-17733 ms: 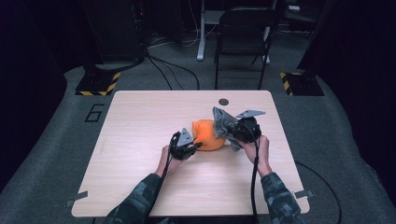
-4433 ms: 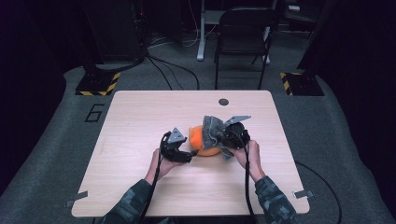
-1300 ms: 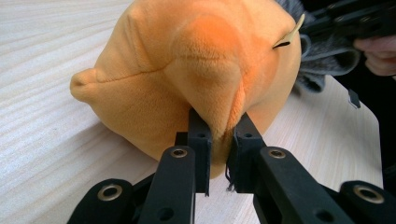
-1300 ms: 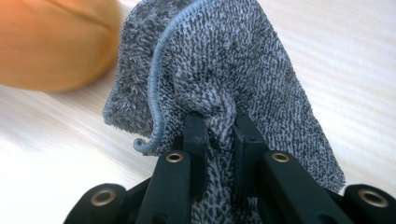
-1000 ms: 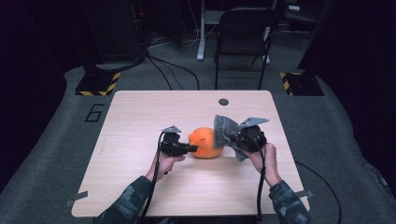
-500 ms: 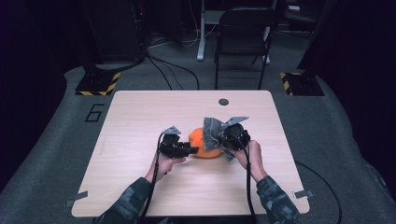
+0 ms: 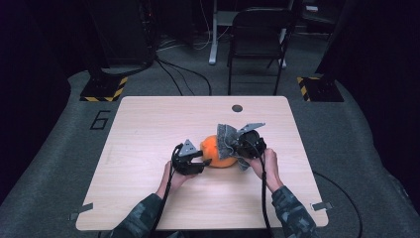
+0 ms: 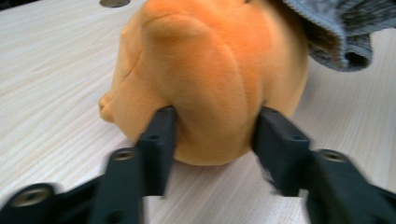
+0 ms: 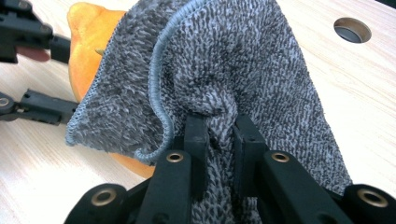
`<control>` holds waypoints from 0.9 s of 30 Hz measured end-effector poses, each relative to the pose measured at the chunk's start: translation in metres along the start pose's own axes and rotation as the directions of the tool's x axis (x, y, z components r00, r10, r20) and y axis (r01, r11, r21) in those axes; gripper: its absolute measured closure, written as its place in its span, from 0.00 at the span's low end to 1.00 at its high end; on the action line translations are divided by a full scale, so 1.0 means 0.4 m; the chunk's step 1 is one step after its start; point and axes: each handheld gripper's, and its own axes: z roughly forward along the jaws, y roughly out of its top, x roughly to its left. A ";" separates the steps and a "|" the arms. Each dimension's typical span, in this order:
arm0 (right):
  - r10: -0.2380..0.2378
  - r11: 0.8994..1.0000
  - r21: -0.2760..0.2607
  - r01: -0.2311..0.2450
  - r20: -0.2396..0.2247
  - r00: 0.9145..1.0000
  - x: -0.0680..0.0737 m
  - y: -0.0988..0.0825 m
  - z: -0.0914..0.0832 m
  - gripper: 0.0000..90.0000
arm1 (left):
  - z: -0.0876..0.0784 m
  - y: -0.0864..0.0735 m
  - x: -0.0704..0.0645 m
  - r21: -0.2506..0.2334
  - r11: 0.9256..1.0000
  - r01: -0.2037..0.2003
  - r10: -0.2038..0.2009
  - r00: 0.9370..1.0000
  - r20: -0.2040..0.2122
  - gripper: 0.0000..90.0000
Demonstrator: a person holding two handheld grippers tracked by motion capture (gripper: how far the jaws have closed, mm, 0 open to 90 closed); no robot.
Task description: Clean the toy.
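The round orange plush toy [image 7: 216,151] sits mid-bench [image 7: 148,129]. The left gripper [image 8: 212,140] has just been closing, jaws seemingly pressing the toy's sides. The right gripper [image 9: 219,135] – jaws near-closed – pinches the grey fluffy cloth [image 9: 243,70] draped over the toy.

Camouflage sleeves [image 7: 292,215]; black screw-studded grippers trailing black cables.

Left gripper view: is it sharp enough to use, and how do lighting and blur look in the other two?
Left gripper view: soft orange plush pumpkin is slightly soft, and the black jaws at the bottom are motion-smeared. Right gripper view: the grey terry cloth is crisp and evenly lit, no glare. High view: light wooden table is well lit, the surroundings nearly black, and overall it is soft.
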 end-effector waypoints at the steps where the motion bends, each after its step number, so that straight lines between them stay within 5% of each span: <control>1: 0.009 1.000 -0.002 -0.009 -0.001 1.000 -0.001 0.000 0.002 0.88 | 0.000 0.001 -0.001 0.001 1.000 -0.003 0.003 1.000 0.010 0.71; 5: 0.012 1.000 -0.004 -0.012 -0.005 1.000 -0.007 -0.006 0.003 0.88 | 0.005 0.002 -0.002 -0.004 1.000 0.021 -0.021 1.000 0.011 0.88; 9: 0.001 0.999 -0.043 -0.001 0.001 1.000 0.000 -0.010 -0.019 0.88 | 0.003 0.003 0.002 0.004 0.999 0.045 -0.045 0.999 0.026 0.92; 11: -0.002 0.998 -0.069 0.001 -0.004 1.000 0.020 -0.006 -0.043 0.88 | 0.004 0.003 0.001 0.002 0.998 0.055 -0.055 0.998 0.026 0.92; 15: -0.095 0.990 -0.103 0.092 -0.027 0.995 0.084 0.017 -0.075 0.88 | 0.004 0.005 0.000 0.001 0.998 0.070 -0.070 0.997 0.029 0.92; 19: -0.143 0.988 -0.071 0.140 -0.028 0.989 0.139 0.030 -0.043 0.88 | 0.005 0.006 0.000 0.000 0.998 0.065 -0.065 0.997 0.033 0.92; 27: -0.176 0.983 -0.046 0.176 0.013 0.984 0.140 0.016 -0.014 0.88 | 0.007 0.004 0.004 -0.004 0.998 0.068 -0.067 0.997 0.046 0.92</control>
